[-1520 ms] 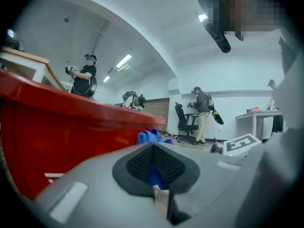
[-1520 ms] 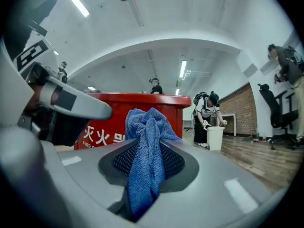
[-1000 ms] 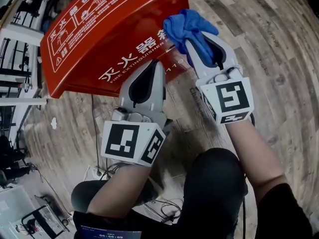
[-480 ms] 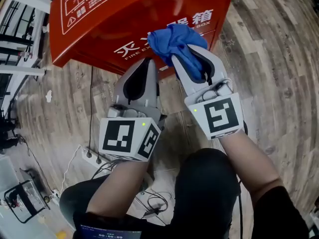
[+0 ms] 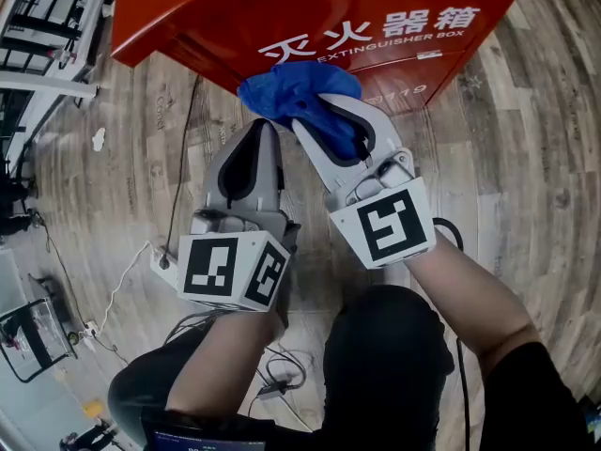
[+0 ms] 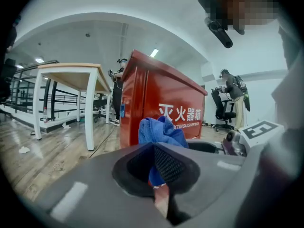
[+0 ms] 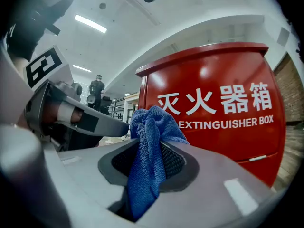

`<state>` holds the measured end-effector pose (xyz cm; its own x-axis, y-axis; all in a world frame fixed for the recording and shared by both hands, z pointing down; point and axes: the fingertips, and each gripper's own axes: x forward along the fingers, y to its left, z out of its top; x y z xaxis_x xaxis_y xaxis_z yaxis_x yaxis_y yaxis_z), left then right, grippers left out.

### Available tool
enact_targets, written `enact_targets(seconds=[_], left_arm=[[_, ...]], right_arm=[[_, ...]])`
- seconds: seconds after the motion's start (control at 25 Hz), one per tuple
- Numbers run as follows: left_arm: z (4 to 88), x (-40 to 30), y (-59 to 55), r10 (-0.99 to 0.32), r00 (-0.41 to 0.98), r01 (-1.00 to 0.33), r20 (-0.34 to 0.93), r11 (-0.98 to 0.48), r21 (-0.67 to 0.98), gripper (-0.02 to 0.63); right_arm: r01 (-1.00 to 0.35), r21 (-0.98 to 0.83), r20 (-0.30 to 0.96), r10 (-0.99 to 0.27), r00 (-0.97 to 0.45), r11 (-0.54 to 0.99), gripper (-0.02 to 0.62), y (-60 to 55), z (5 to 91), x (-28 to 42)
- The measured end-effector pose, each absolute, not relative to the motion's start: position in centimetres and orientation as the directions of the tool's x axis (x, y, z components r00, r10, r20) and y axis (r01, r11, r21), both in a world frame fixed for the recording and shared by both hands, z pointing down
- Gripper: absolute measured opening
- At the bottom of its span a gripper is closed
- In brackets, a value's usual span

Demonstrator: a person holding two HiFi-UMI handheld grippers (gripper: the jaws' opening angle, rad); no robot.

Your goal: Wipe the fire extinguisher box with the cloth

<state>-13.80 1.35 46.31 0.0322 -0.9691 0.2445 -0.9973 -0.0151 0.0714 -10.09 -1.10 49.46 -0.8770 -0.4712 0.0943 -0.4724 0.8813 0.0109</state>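
The fire extinguisher box [image 5: 376,7], red with white lettering on its front, stands on the wooden floor [image 5: 526,158] at the far side of the scene, in front of the person. The blue cloth [image 5: 286,92] is bunched up against the lower left part of that front; whether it actually touches the metal cannot be told. The right gripper [image 5: 331,120] is clenched on the cloth, which is pinched between its mesh pads with a fold hanging back toward the handle [image 7: 151,141]. Just left of it, the left gripper [image 5: 267,130] points at the same low edge of the box, its jaws pressed together with nothing between them; the two grippers lie side by side, their tips near each other. Cables [image 5: 183,148] trail over the floor on the left. Farther left, a light-topped table [image 6: 71,72] stands beside the box, and a person [image 6: 117,87] stands beyond it.
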Motion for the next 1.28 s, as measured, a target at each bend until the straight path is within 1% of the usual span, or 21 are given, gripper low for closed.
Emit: enact_targets(seconds=[0.28, 0.52, 0.72, 0.96, 1.16, 1.28], left_arm=[[47.2, -16.5, 3.7, -0.965, -0.031, -0.997, 0.259, 0.048, 0.06, 0.003], [48.4, -15.1, 2.5, -0.967, 0.001, -0.997, 0.255, 0.018, 0.07, 0.003], [49.5, -12.5, 0.7, -0.964, 0.07, -0.995, 0.258, -0.049, 0.087, 0.003], [50.7, -8.7, -2.5, -0.956, 0.142, -0.988, 0.258, -0.119, 0.103, 0.003], [51.4, -4.8, -4.8, -0.937, 0.236, -0.97, 0.259, -0.212, 0.118, 0.003], [51.8, -3.1, -6.1, -0.932, 0.274, -0.96, 0.236, -0.25, 0.125, 0.003]], right_arm=[[-0.394, 0.041, 0.086, -0.396, -0.914, 0.918, 0.129, 1.1, 51.0, -13.6], [-0.42, 0.028, 0.081, -0.421, -0.904, 0.907, 0.129, 0.6, 52.2, -12.7], [-0.482, 0.015, 0.086, -0.482, -0.872, 0.876, 0.129, -1.1, 53.4, -9.8], [-0.564, 0.006, 0.136, -0.56, -0.817, 0.825, 0.129, -4.0, 55.2, -5.0], [-0.645, 0.064, 0.173, -0.645, -0.744, 0.761, 0.129, -6.9, 56.3, 0.0], [-0.686, 0.072, 0.186, -0.685, -0.704, 0.724, 0.129, -8.1, 56.8, 2.4]])
